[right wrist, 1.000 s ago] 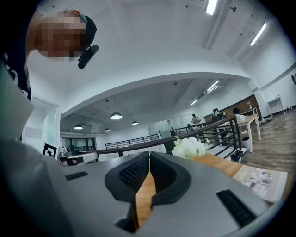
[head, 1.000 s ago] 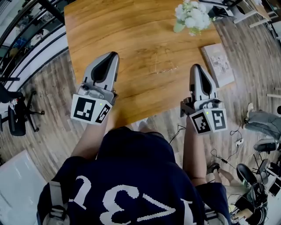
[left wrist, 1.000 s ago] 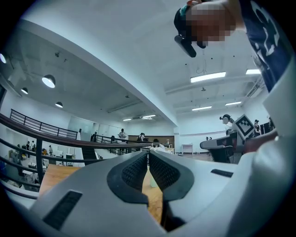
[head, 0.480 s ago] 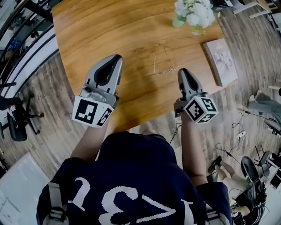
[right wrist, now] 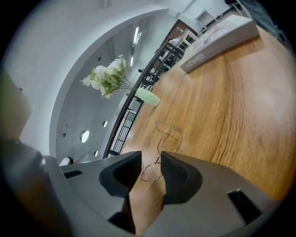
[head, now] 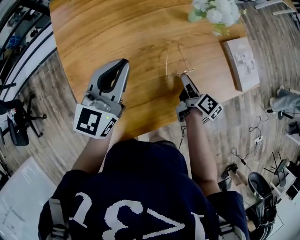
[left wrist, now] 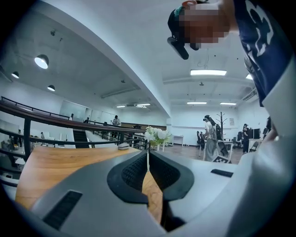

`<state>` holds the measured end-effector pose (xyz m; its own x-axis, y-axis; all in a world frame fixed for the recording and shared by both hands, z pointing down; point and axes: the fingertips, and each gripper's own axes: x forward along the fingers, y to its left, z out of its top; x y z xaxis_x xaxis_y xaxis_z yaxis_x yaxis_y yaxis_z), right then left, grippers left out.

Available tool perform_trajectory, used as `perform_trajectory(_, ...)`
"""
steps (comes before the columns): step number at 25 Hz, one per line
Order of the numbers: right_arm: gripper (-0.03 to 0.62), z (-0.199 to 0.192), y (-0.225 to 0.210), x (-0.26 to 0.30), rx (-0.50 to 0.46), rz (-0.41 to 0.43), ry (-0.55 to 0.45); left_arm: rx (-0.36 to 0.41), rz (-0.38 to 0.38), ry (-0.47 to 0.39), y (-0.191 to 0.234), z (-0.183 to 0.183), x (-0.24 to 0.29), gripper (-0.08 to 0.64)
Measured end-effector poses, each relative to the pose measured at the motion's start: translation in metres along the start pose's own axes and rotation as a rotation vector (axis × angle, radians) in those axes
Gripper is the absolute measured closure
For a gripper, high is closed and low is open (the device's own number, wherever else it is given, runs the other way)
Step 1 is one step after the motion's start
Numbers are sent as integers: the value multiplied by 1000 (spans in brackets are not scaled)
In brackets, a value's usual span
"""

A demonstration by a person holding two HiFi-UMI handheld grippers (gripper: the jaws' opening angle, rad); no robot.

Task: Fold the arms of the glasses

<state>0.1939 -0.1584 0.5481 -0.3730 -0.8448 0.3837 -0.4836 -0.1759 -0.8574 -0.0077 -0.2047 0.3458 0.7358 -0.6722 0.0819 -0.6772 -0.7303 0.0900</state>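
Thin gold wire glasses (head: 174, 65) lie on the wooden table (head: 108, 33) with both arms spread out and pointing away from me. My right gripper (head: 184, 78) is low at their near side. In the right gripper view its jaws have just been opening and stand apart around the near lens of the glasses (right wrist: 151, 170); the pads do not press on it. The other lens (right wrist: 169, 134) lies beyond the right gripper (right wrist: 151, 159). My left gripper (head: 122, 63) hovers over the table's left part, well away from the glasses. The left gripper (left wrist: 148, 159) is shut and empty.
A bunch of white flowers (head: 216, 11) in a pale green vase (right wrist: 147, 96) stands at the table's far right. A book (head: 241, 62) lies at the right edge. The table's near edge runs just under both grippers. Office chairs and cables lie on the floor around.
My right gripper has dropped to the glasses, rolled over, and its jaws have opened. The left gripper has sunk a little.
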Motion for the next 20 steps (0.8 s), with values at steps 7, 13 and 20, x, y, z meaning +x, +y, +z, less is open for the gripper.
perform_trajectory(7, 468, -4, -22, 12, 260, 19, -35, -4, 11, 27, 3, -8, 0, 535)
perform_trajectory(13, 561, 1, -21, 13, 306, 68, -66, -13, 21, 35, 7, -11, -2, 534)
perform_trajectory(20, 563, 20, 17, 5, 247, 165, -78, -63, 8, 33, 6, -14, -2, 534)
